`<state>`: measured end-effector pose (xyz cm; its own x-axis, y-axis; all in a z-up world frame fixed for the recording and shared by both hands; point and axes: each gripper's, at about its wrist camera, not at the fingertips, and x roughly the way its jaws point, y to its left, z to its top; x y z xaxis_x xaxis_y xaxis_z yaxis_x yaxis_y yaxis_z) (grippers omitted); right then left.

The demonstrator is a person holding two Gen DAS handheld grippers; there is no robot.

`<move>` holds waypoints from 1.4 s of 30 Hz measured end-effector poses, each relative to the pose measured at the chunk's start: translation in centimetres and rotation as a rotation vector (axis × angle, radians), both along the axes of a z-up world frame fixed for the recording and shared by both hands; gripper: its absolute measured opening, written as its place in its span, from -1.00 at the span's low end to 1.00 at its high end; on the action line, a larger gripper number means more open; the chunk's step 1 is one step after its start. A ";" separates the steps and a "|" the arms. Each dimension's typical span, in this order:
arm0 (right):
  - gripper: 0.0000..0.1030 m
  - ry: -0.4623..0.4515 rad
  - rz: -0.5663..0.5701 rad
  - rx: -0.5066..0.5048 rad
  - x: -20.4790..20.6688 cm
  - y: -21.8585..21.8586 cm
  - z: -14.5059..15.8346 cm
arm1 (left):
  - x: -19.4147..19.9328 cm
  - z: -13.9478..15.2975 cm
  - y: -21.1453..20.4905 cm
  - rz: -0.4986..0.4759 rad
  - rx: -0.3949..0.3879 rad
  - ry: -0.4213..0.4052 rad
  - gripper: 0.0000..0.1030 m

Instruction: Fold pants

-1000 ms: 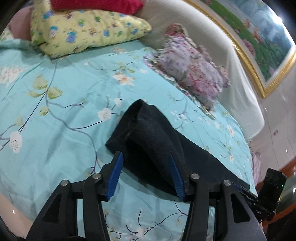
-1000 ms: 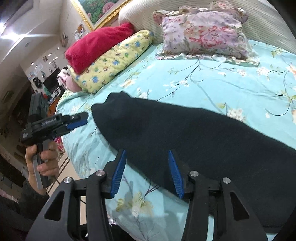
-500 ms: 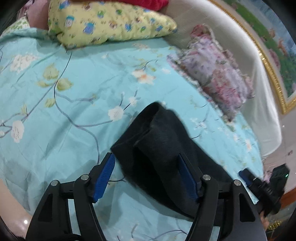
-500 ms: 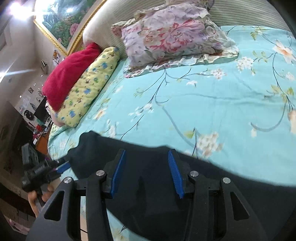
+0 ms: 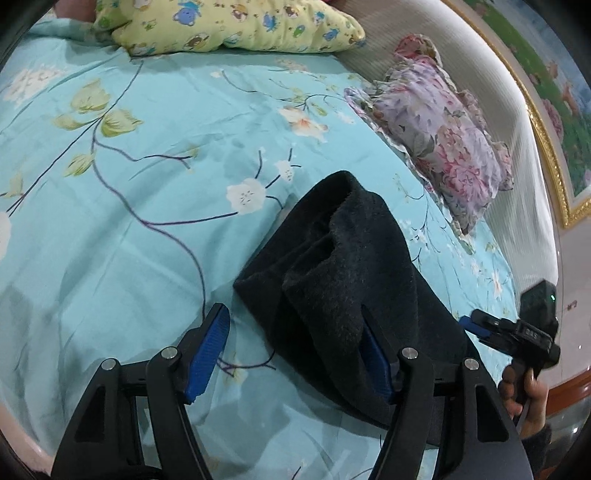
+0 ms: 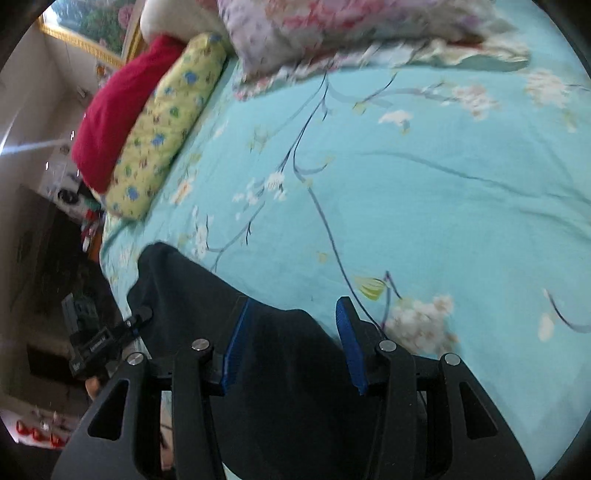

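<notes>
Black fleece pants (image 5: 343, 266) lie along the near edge of a turquoise floral bed cover (image 5: 147, 177). In the left wrist view their open end lies between and just beyond my jaws. My left gripper (image 5: 295, 332) is open, its right pad partly hidden behind the cloth. In the right wrist view the pants (image 6: 280, 354) fill the space between the jaws of my right gripper (image 6: 293, 325), which is open and low over the cloth. My right gripper also shows in the left wrist view (image 5: 476, 325), and my left one in the right wrist view (image 6: 138, 319).
A yellow cartoon pillow (image 5: 229, 26) and a pink floral pillow (image 5: 439, 136) lie against the headboard. A red cushion (image 6: 114, 114) lies on the yellow pillow (image 6: 162, 129). The bed edge and floor lie at the left in the right wrist view.
Both grippers have moved forward and lower over the pants. The right gripper now has cloth between its jaws, and its view has swung toward the pillows.
</notes>
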<state>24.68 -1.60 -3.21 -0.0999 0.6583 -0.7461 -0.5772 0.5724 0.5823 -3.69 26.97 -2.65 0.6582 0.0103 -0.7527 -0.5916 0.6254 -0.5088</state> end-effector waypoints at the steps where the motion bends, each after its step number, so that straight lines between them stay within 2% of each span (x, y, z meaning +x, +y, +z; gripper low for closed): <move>1: -0.10 0.018 0.022 -0.023 0.2 0.6 -0.6 | 0.2 -0.1 -0.1 -0.007 0.007 -0.003 0.30; 4: -0.32 0.090 0.085 -0.070 0.0 1.9 -2.6 | 0.5 -0.2 -0.2 -0.024 0.025 0.004 0.23; 6: -0.40 0.087 0.106 -0.072 -0.4 1.9 -2.9 | 0.6 -0.2 -0.2 -0.028 0.027 0.002 0.18; 7: -0.58 0.091 0.102 -0.072 -0.4 1.7 -2.9 | 0.8 -0.3 -0.2 -0.033 0.027 -0.003 0.06; 8: -0.65 0.103 0.095 -0.071 -0.6 1.5 -2.9 | 0.9 -0.4 -0.2 -0.038 0.028 -0.005 -0.14; 9: -0.68 0.091 0.103 -0.071 -1.0 1.5 -2.8 | 1.1 -0.5 -0.3 -0.043 0.031 -0.005 -0.22; 11: -0.73 0.015 0.142 -0.094 -2.4 1.9 -1.7 | 1.3 -0.3 -0.6 -0.065 0.029 -0.034 -0.50; 14: -0.75 -0.153 0.163 -0.127 -4.9 2.2 1.2 | 0.4 1.0 -1.0 -0.073 0.033 -0.092 -0.60; 17: -0.82 -0.406 0.112 -0.137 -7.0 1.7 5.3 | -1.1 3.4 -1.5 -0.082 0.038 -0.162 -0.61; 18: -0.82 -0.521 0.090 -0.157 -8.0 1.7 6.5 | -1.8 4.2 -1.8 -0.088 0.052 -0.191 -0.61; 20: -0.82 -0.645 0.055 -0.191 -8.9 2.3 7.0 | -2.8 5.7 -2.2 -0.103 0.075 -0.227 -0.62; 23: -0.83 -0.753 0.040 -0.230 -9.6 3.6 5.5 | -2.9 6.3 -2.4 -0.117 0.143 -0.221 -0.62; 25: -0.83 -0.741 0.035 -0.238 -9.5 4.3 3.7 | -2.6 5.6 -2.2 -0.125 0.185 -0.190 -0.63; 30: -0.83 -0.707 -0.003 -0.257 -8.8 5.4 0.2 | -1.5 1.3 -0.1 -0.131 0.148 -0.115 -0.63; 32: -0.68 -0.727 -0.020 -0.256 -8.9 5.5 -0.3 | -1.5 -0.2 0.1 -0.142 0.157 -0.099 -0.60; 35: -0.30 -0.733 -0.060 -0.274 -9.0 5.2 0.3 | -2.5 -0.2 -0.1 -0.145 0.163 -0.129 -0.53; 37: -0.30 -0.712 -0.091 -0.238 -9.2 4.2 1.3 | -3.0 0.5 -0.3 -0.132 0.192 -0.116 -0.46; 42: -0.30 -0.630 -0.164 -0.134 -10.3 1.0 3.7 | -4.7 2.2 -0.4 -0.089 0.171 -0.145 -0.41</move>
<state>14.33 -0.56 0.48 0.4759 0.5248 -0.7058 -0.6828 0.7263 0.0796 -8.44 26.58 -0.46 0.7635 0.0664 -0.6424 -0.4584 0.7563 -0.4667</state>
